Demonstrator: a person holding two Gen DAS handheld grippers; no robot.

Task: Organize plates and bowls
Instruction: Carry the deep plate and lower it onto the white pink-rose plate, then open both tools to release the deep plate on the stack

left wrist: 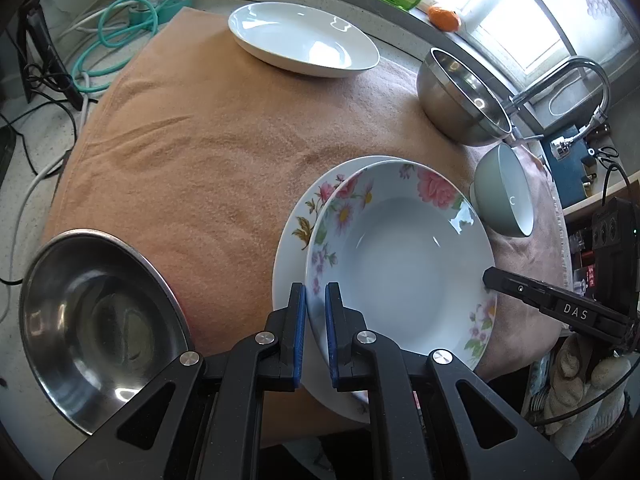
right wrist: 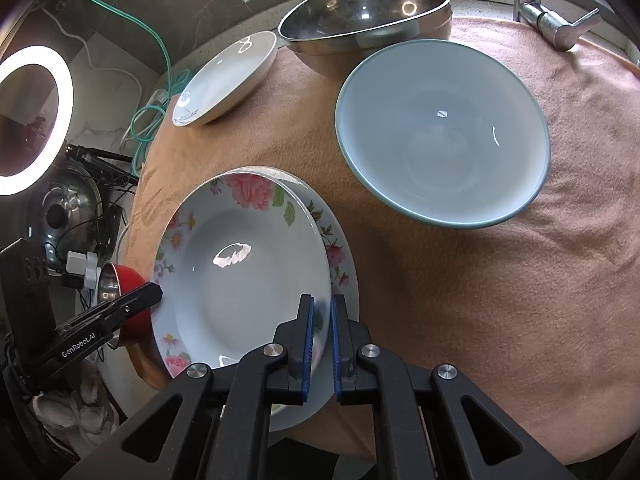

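We pinch the upper floral plate (left wrist: pixel 400 272) with both tools, left tool (left wrist: pixel 316 300) and right tool (right wrist: pixel 322 312), lowering evenly onto the plate beneath (left wrist: pixel 304 208).

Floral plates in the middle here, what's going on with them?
Both grippers hold the upper floral plate by opposite rim edges, the left gripper near its own camera and the right gripper across from it. It sits slightly off-centre over a second floral plate on the peach towel. A green bowl, two steel bowls and a white plate wait around.
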